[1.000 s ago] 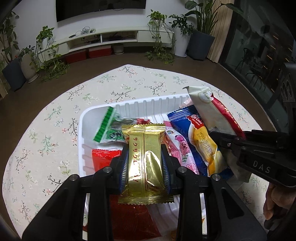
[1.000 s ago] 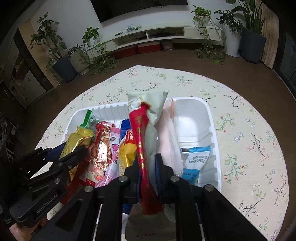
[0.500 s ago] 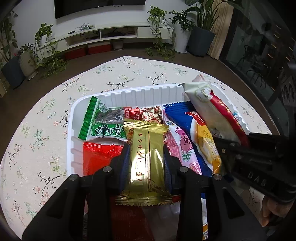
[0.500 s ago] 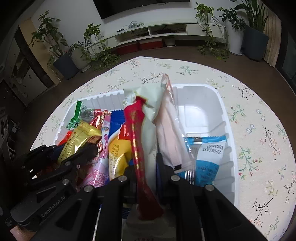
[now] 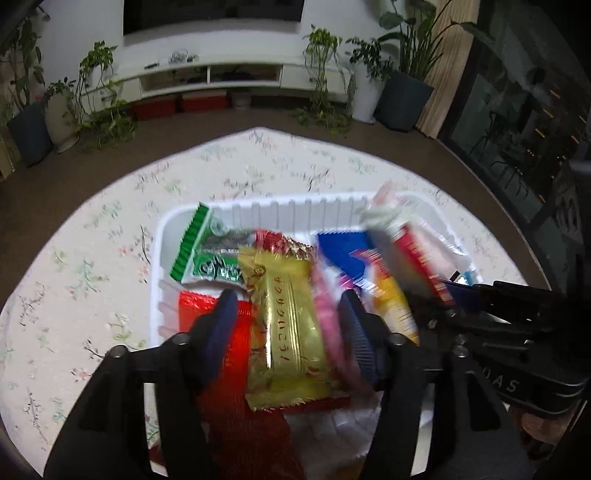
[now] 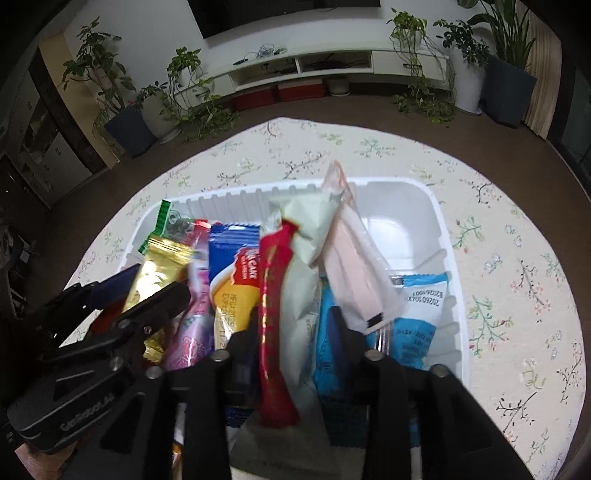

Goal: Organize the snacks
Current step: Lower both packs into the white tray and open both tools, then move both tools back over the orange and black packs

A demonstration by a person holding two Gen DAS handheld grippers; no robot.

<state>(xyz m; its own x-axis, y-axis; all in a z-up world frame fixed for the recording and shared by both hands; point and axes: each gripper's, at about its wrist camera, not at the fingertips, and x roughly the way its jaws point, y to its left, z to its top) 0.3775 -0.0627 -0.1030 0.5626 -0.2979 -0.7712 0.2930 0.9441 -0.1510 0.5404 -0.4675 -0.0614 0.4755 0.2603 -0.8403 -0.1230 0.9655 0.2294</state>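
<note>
Having just been opening, both grippers now stand released over the white tray: left gripper astride the gold wafer packet, right gripper astride the red-and-cream packet, both snacks seemingly delivered.

This is a home living room. Against the far wall runs a long, low white media console with open shelves, and the dark lower edge of a wall-mounted television hangs above it. Potted houseplants stand along the wall to the left and right. Nearer, a table wears a floral cloth, and dark glass doors close the right side.
</note>
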